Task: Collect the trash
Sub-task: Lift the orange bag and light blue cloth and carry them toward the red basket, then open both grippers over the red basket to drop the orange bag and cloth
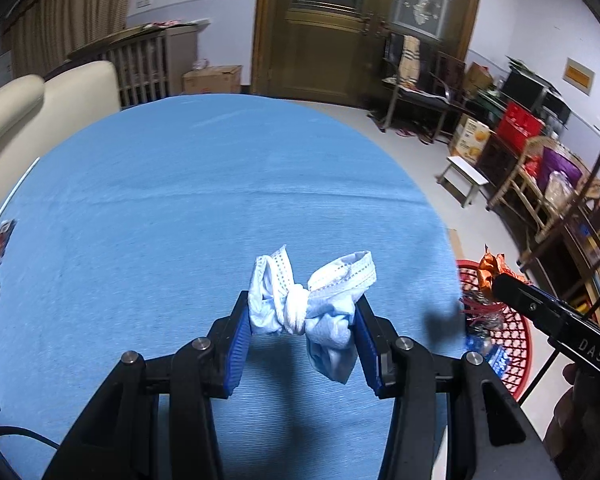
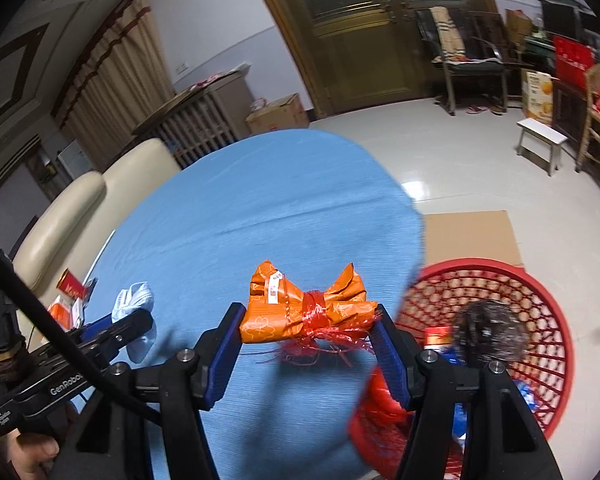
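Holding one piece of trash in each gripper above the blue table point(image 1: 220, 184).

Our left gripper point(image 1: 303, 320) pinches a knotted face mask point(image 1: 312, 300), lengthwise between its fingers. Further right, our right gripper point(image 2: 308, 320) clamps an orange wrapper point(image 2: 300, 308) likewise. The red basket point(image 2: 540, 280) sits right of both, nearer our right hand.
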A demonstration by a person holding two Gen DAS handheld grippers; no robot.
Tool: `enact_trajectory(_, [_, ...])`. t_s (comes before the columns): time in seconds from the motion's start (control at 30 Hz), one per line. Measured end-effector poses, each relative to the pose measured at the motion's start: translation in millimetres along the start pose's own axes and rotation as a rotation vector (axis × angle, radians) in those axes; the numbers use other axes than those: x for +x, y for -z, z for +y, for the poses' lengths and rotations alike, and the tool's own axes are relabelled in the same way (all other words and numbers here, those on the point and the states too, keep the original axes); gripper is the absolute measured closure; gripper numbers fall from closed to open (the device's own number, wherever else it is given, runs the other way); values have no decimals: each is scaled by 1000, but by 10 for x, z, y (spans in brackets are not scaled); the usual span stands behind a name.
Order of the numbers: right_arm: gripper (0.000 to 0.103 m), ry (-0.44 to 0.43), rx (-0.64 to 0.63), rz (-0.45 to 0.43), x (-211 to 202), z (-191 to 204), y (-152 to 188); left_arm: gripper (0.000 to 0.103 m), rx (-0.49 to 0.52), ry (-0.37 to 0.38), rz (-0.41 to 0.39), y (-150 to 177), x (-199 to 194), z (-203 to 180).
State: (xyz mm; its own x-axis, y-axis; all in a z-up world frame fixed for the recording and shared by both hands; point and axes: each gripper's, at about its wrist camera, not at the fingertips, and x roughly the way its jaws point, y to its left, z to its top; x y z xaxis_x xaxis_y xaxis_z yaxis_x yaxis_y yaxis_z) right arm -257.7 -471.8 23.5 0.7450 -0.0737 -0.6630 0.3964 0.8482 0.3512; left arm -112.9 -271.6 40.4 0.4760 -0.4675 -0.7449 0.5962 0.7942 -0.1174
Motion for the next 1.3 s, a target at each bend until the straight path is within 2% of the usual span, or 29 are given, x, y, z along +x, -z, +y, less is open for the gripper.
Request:
enact_trajectory(0.47, [38,180,143,-27,-406,-953,122,54,121,78,9,-16,79,-662])
enact_trajectory(0.63, [38,205,186,-7,-388,-1199,169,54,160,102,13,-21,93,-861])
enact_trajectory(1.1, [38,237,236,47,-275,-1429,353,54,219,129,32,0,160,-1125])
enact_trajectory(1.3, [35,243,258,93,-197,-1508,403,54,235,145,45,-14,218,-1249])
